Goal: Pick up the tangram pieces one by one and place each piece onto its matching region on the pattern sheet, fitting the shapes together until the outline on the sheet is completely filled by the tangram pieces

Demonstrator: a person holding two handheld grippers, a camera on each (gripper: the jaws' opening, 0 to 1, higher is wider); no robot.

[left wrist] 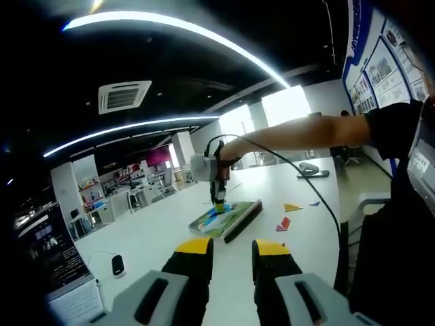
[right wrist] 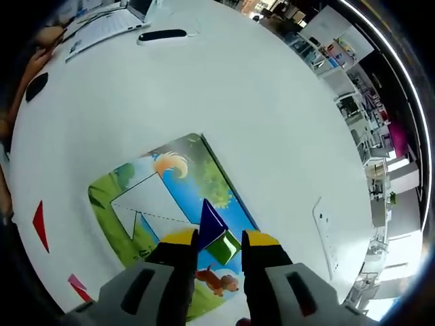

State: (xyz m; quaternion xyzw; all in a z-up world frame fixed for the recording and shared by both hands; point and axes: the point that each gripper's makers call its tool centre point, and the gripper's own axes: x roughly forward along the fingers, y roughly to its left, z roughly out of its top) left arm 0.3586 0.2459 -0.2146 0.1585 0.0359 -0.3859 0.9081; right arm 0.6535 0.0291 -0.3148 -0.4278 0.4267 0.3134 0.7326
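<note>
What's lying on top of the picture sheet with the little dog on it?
On the pattern sheet lie a dark blue triangle and a green piece, right at the right gripper tips. The jaws cover part of both pieces and the sheet's near edge.

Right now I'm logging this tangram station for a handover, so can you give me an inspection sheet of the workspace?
Surface: white table, mostly bare.
Job's things: pattern sheet lying flat; blue triangle and green piece on it; red triangle and pink piece loose on the table.
Clutter: black oblong object, papers at the far edge.
Grippers: right gripper low over the sheet, jaws apart beside the blue triangle; left gripper held back, open.
Cables: black cable trailing from the right gripper.
Surroundings: open office, ceiling light strips.
</note>
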